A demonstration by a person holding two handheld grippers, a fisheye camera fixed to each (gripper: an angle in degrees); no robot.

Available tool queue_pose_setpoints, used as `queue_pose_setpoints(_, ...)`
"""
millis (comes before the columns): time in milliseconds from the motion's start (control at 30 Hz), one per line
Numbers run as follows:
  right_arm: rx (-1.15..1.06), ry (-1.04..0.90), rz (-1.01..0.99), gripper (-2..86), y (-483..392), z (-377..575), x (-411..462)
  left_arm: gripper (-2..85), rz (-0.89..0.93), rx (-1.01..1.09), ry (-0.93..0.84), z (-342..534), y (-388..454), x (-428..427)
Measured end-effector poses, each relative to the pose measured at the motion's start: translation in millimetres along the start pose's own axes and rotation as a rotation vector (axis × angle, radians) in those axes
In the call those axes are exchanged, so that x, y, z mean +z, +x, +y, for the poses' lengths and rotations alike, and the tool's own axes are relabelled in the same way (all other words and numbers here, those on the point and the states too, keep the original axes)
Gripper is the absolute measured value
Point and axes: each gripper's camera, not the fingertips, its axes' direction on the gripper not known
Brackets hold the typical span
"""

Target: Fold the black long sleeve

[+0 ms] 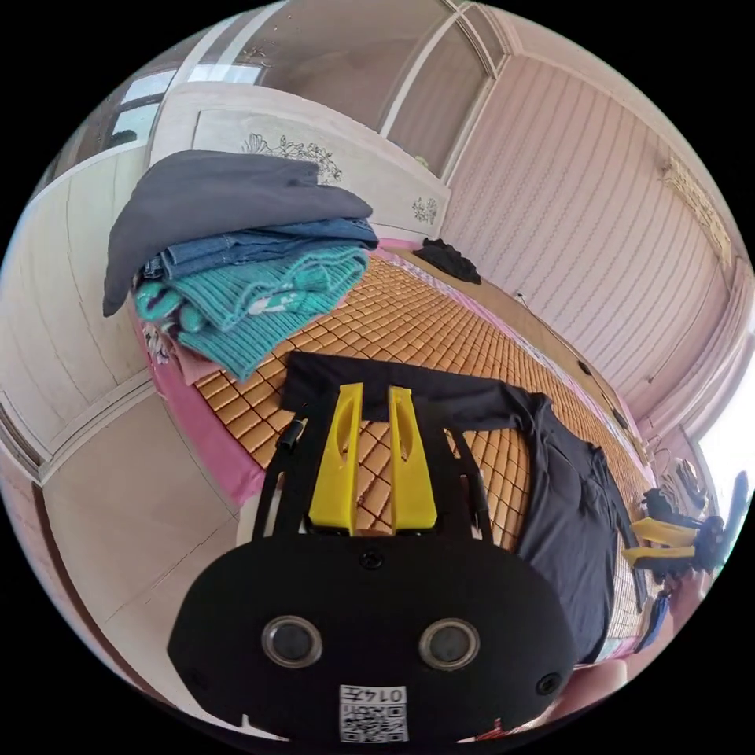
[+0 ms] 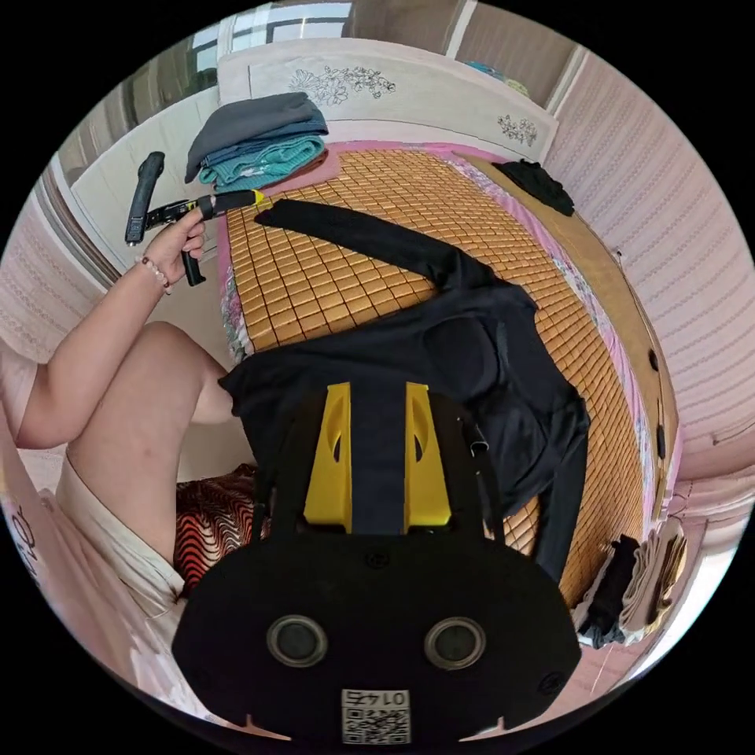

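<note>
Left gripper view: my left tongs (image 1: 374, 393), yellow jaws parted and empty, hover over the cuff of the black long-sleeve shirt (image 1: 578, 503) spread on the bed's woven bamboo mat (image 1: 409, 314); folded clothes stack (image 1: 252, 267) beyond.

Right gripper view: my right tongs (image 2: 377, 393), released, above the shirt's hem; the left tongs sit near the far sleeve.

From the left gripper view we look along the mat (image 1: 409, 314) from its corner, close above the sleeve end. From the right gripper view we look across the mat from its near edge. We share the clothes pile (image 2: 259, 141).
</note>
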Motion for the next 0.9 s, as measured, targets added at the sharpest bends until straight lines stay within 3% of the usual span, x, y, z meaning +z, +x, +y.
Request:
queue_pose_setpoints(267,-0.325,0.032,-0.005,10.6,-55,-181,54,7.2,-0.022,-0.165,-0.058,-17,-93,42)
queue_pose_setpoints(467,-0.444,0.003,-0.107,9.7,-98,-291,110,8.5,-0.058,-0.105,-0.082,-24,-114,47)
queue_pose_setpoints(567,-0.468,0.004,-0.099,7.2,-119,-329,133,9.1,0.024,-0.132,-0.114,-25,-126,55)
queue_pose_setpoints(667,-0.484,0.000,-0.040,10.4,-134,-356,154,9.3,0.056,-0.157,-0.137,-26,-129,66)
queue_pose_setpoints(800,-0.474,-0.041,-0.044,11.9,-137,-374,178,6.9,0.003,-0.135,-0.223,-27,-122,85)
queue_pose_setpoints(900,-0.483,-0.104,-0.116,3.8,-129,-377,193,3.9,-0.083,-0.094,-0.218,-27,-111,89)
